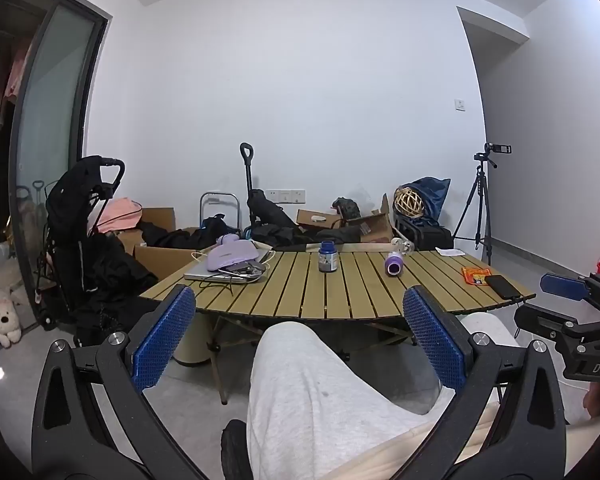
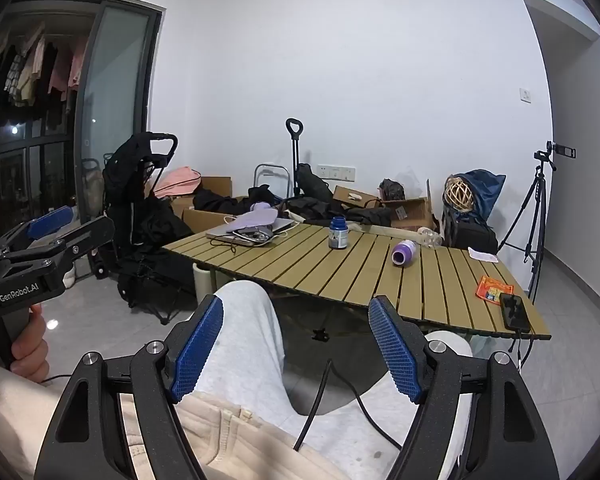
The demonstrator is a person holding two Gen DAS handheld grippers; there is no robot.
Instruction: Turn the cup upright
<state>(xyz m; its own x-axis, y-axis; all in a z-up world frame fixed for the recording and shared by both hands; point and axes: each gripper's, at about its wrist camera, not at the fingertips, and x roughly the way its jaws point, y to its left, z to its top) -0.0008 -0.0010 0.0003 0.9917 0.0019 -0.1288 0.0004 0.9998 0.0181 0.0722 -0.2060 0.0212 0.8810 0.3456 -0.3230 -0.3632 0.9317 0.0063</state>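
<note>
The cup [image 1: 394, 265] is purple and lies on its side on the slatted desk [image 1: 352, 300], right of centre, with its open mouth turned toward the cameras. In the right wrist view the same cup [image 2: 403, 252] lies past the desk's middle, well apart from both grippers.

A dark jar [image 1: 327, 256] with a blue lid stands upright on the desk, left of the cup and apart from it. A laptop [image 1: 220, 274] sits at the desk's far left corner, with a lilac case [image 1: 232, 257] and cables lying on top of it. A clear bottle [image 1: 403, 245] lies at the far edge behind the cup. An orange packet [image 1: 476, 275] and a black phone [image 1: 505, 286] lie side by side near the right edge.

The left gripper [image 1: 300, 332] is held low, short of the near desk edge, above the person's grey-trousered knee [image 1: 300, 360]. Its blue-padded fingers [image 1: 162, 340] are spread wide and hold nothing.

The right gripper [image 2: 296, 344] is also held low in front of the desk, over the lap. Its fingers [image 2: 396, 354] are likewise spread apart and empty.

Neither gripper touches the desk or any object on it.
</note>
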